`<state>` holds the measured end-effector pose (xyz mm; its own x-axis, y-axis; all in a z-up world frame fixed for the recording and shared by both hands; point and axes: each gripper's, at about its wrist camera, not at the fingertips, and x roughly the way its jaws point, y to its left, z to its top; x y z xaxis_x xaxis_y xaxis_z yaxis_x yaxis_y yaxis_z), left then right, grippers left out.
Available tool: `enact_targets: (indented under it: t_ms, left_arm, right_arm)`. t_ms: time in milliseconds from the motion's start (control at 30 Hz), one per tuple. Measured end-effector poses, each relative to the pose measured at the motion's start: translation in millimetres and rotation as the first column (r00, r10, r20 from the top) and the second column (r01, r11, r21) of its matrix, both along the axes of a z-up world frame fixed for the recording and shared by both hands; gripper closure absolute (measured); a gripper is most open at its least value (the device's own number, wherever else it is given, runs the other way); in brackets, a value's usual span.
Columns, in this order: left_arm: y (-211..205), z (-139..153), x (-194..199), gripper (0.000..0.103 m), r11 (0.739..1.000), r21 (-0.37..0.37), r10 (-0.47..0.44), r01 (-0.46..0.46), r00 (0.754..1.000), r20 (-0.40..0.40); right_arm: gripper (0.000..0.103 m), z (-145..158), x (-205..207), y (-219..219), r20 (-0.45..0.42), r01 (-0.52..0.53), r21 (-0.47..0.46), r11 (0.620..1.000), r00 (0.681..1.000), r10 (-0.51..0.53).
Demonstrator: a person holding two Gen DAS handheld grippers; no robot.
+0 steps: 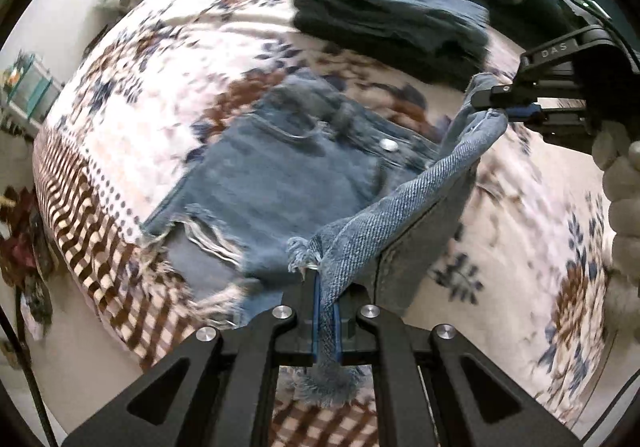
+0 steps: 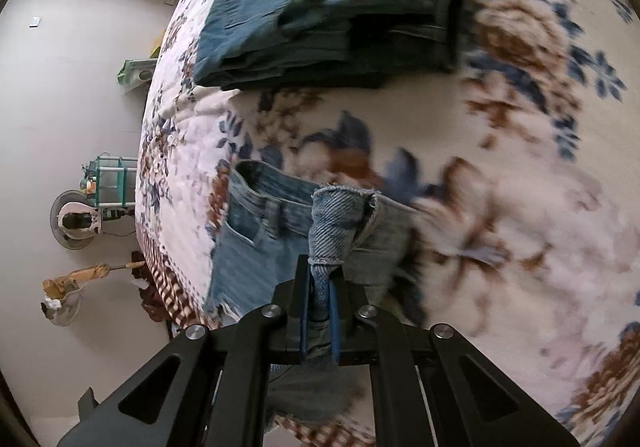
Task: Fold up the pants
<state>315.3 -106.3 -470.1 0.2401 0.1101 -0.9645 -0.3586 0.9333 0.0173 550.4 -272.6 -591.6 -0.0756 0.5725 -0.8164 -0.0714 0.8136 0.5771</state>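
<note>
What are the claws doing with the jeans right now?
Left claw shut on denim shorts. Right claw shut on them too. Folded dark pants lying farther along the bed, apart.

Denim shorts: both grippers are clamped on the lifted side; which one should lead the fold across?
Probably left. The left gripper holds the frayed hem of the denim shorts; the right gripper pins the waistband corner.

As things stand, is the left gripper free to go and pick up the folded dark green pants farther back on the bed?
Probably not yet. The left gripper is shut on the denim shorts, as is the right gripper. The bedspread between them and the dark green pants looks unobstructed.
</note>
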Motion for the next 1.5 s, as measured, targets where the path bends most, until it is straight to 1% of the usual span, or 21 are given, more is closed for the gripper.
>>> enact_targets:
  t_ms: [133, 267, 500, 533, 567, 600, 633, 667, 700, 733, 767, 800, 833, 933, 967, 1033, 1133, 1167, 1300, 1400, 1500]
  left_arm:
    - [49, -9, 5, 0.1, 0.997, -0.031, 0.069, -0.07, 0.997, -0.027]
    - [106, -33, 10, 0.1, 0.983, -0.066, 0.166, -0.17, 0.984, -0.07]
    - [178, -77, 15, 0.098, 0.965, -0.077, 0.24, -0.251, 0.962, -0.129]
    - [184, -85, 14, 0.095, 0.961, -0.089, 0.247, -0.261, 0.958, -0.149]
    - [195, -92, 10, 0.095, 0.945, -0.121, 0.281, -0.303, 0.944, -0.172]
    - [202, -94, 6, 0.09, 0.929, -0.154, 0.31, -0.336, 0.935, -0.171]
    - [209, -95, -1, 0.072, 0.91, -0.177, 0.346, -0.374, 0.923, -0.17]
    - [215, -93, -7, 0.064, 0.9, -0.18, 0.371, -0.397, 0.914, -0.166]
    - [219, -91, -11, 0.046, 0.893, -0.184, 0.387, -0.411, 0.909, -0.156]
    - [223, -88, -18, 0.024, 0.882, -0.181, 0.413, -0.436, 0.898, -0.149]
    - [227, -85, -26, 0.016, 0.87, -0.188, 0.436, -0.457, 0.889, -0.143]
    - [229, -82, -33, 0.013, 0.858, -0.197, 0.456, -0.475, 0.879, -0.138]
    - [230, -80, -41, 0.013, 0.842, -0.209, 0.478, -0.497, 0.868, -0.135]
    - [234, -78, -73, 0.013, 0.752, -0.293, 0.573, -0.59, 0.806, -0.149]
    - [233, -81, -89, 0.013, 0.701, -0.335, 0.614, -0.629, 0.772, -0.164]
    - [224, -86, -103, 0.013, 0.627, -0.391, 0.655, -0.674, 0.728, -0.203]
    - [200, -106, -126, 0.013, 0.484, -0.492, 0.679, -0.723, 0.665, -0.309]
    - [189, -111, -132, 0.013, 0.458, -0.506, 0.675, -0.731, 0.656, -0.336]
    - [152, -117, -141, 0.014, 0.41, -0.528, 0.663, -0.744, 0.641, -0.387]
    - [129, -119, -135, 0.014, 0.401, -0.565, 0.644, -0.721, 0.66, -0.386]
    - [114, -120, -128, 0.014, 0.376, -0.589, 0.648, -0.715, 0.657, -0.385]
  right_arm:
    - [0.095, -7, 13, 61, -0.007, -0.034, -0.034, 0.999, 0.999, 0.033]
    - [0.095, -26, 28, 130, -0.031, -0.08, -0.068, 0.994, 0.996, 0.078]
    - [0.094, -66, 38, 222, -0.052, -0.182, -0.16, 0.97, 0.983, 0.176]
    - [0.09, -72, 38, 229, -0.058, -0.197, -0.178, 0.964, 0.98, 0.19]
    - [0.088, -78, 39, 235, -0.073, -0.214, -0.187, 0.959, 0.976, 0.204]
    - [0.08, -81, 41, 241, -0.091, -0.232, -0.197, 0.953, 0.972, 0.218]
    - [0.06, -82, 42, 243, -0.103, -0.235, -0.183, 0.955, 0.97, 0.22]
    - [0.048, -80, 42, 243, -0.115, -0.234, -0.141, 0.962, 0.969, 0.219]
    - [0.022, -75, 41, 241, -0.122, -0.23, -0.106, 0.967, 0.969, 0.217]
    - [0.015, -68, 39, 237, -0.115, -0.229, -0.096, 0.969, 0.969, 0.217]
    - [0.015, -62, 36, 233, -0.104, -0.232, -0.088, 0.969, 0.969, 0.223]
    - [0.015, -57, 32, 228, -0.093, -0.24, -0.093, 0.966, 0.968, 0.231]
    - [0.015, -52, 28, 221, -0.081, -0.248, -0.11, 0.963, 0.967, 0.24]
    - [0.015, -42, 13, 192, -0.073, -0.239, -0.149, 0.96, 0.97, 0.23]
    - [0.015, -41, 7, 178, -0.078, -0.226, -0.16, 0.961, 0.973, 0.216]
    - [0.015, -42, 0, 156, -0.089, -0.201, -0.159, 0.967, 0.978, 0.189]
    - [0.015, -55, -11, 119, -0.12, -0.136, -0.16, 0.978, 0.986, 0.118]
    - [0.015, -62, -14, 110, -0.137, -0.11, -0.155, 0.982, 0.987, 0.089]
    - [0.015, -97, -21, 86, -0.199, -0.063, -0.125, 0.99, 0.979, 0.037]
    - [0.015, -121, -17, 86, -0.208, -0.045, -0.085, 0.995, 0.978, 0.026]
    - [0.015, -143, -5, 82, -0.212, -0.005, -0.022, 1.0, 0.977, 0.001]
